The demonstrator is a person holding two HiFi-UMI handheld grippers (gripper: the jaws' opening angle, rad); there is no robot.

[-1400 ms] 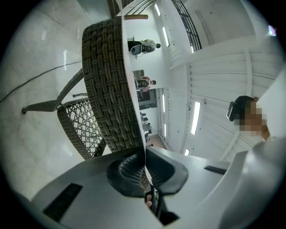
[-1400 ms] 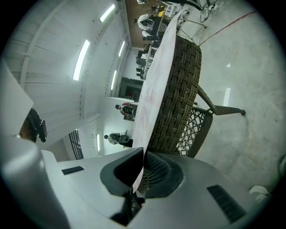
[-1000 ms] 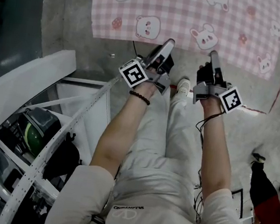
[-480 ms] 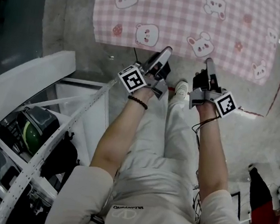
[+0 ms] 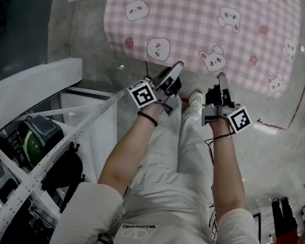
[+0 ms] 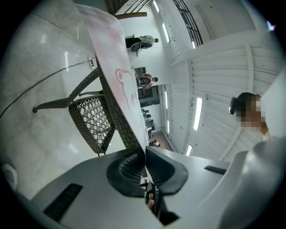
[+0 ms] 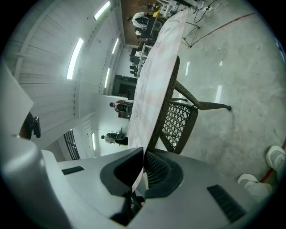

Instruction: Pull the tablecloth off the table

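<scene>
The pink checked tablecloth (image 5: 203, 25), printed with bears and rabbits, fills the top of the head view. My left gripper (image 5: 176, 66) is shut on its near edge, and my right gripper (image 5: 222, 76) is shut on the same edge a little to the right. In the left gripper view the tablecloth (image 6: 114, 76) runs edge-on away from my left gripper (image 6: 145, 151), lifted off the brown wicker table (image 6: 91, 123). The right gripper view has the tablecloth (image 7: 154, 85) stretching taut from my right gripper (image 7: 142, 155) above the wicker table (image 7: 178, 118).
A white rail frame (image 5: 55, 151) and a green rounded object (image 5: 31, 143) stand at my left. A red line (image 5: 302, 76) crosses the grey floor on the right. My shoes (image 5: 196, 100) are below the cloth edge. A dark cable (image 6: 44, 78) lies on the floor. People (image 6: 145, 41) stand far off.
Both grippers have drawn back toward me with the cloth edge. The cloth has slid and lifted off the wicker top, and the table now sits farther from both grippers.
</scene>
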